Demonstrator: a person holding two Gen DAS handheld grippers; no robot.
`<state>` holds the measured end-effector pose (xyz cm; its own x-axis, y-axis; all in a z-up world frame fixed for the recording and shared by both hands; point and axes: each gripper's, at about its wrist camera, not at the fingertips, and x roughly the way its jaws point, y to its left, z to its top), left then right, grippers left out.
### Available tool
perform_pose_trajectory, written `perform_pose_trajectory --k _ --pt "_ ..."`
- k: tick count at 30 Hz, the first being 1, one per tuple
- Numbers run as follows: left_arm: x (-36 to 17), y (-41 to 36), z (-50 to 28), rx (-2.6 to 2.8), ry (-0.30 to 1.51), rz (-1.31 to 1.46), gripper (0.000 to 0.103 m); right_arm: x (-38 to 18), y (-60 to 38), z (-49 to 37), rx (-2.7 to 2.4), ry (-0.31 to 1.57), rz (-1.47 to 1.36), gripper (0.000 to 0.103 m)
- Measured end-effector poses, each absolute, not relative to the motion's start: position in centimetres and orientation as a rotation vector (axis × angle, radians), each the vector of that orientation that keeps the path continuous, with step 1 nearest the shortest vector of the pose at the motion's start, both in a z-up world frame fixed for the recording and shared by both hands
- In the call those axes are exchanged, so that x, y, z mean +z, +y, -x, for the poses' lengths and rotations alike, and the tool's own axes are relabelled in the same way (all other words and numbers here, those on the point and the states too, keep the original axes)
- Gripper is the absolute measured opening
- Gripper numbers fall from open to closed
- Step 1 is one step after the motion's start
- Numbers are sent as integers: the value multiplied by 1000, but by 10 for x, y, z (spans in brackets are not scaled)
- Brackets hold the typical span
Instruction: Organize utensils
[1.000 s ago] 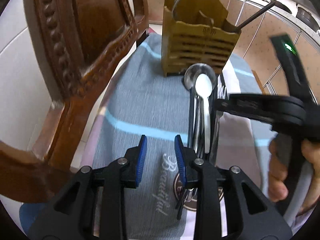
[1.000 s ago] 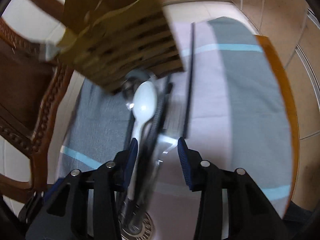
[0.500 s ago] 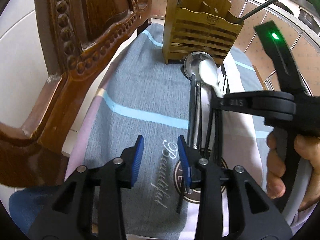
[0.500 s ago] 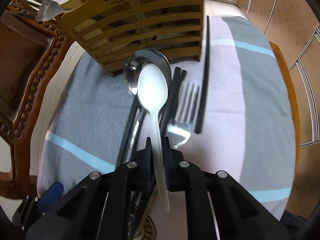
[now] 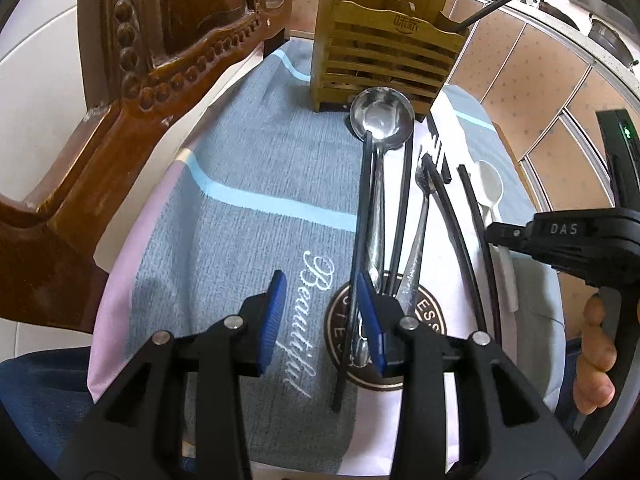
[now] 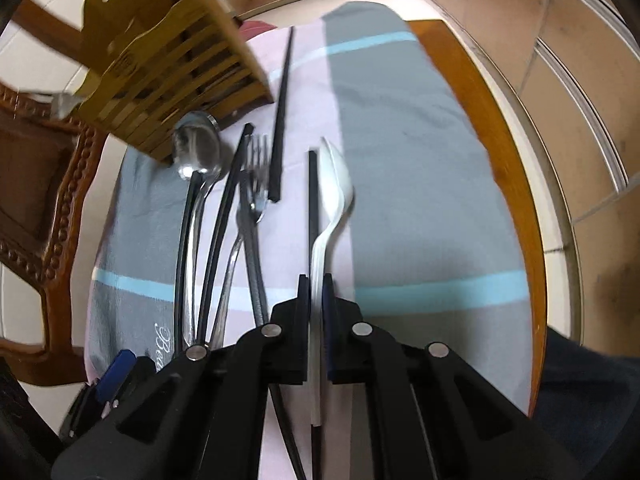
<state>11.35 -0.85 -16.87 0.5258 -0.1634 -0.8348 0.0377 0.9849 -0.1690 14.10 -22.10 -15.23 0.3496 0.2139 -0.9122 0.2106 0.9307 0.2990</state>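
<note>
One white spoon (image 6: 334, 184) has been pulled out of the pile and is pinched by its handle in the shut right claw (image 6: 316, 300), beside the chopsticks (image 6: 312, 216). Nothing is held by the open left claw (image 5: 320, 316). Next, it can be put in the wooden holder (image 5: 384, 52).

Both views are bright and evenly lit with soft shadows, and the fisheye bends everything hard toward the dark corners. Left view is sharp, with glare on the ladle (image 5: 382, 118). Right view has motion blur, worst on the holder (image 6: 168, 76) and fork (image 6: 256, 176).
</note>
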Motion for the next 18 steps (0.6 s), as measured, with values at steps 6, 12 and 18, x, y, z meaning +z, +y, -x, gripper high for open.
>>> perform_pose_trajectory --k 6,12,18 --pt "-171 -8 -113 -118 1016 137 38 -150 -233 -139 -15 1203 -487 7" --pt "-171 -14 -114 -127 1014 120 41 -151 -238 -132 -9 1220 -511 7" --pt "-173 -17 -114 -130 1019 109 42 -153 -242 -128 6 1237 -536 8"
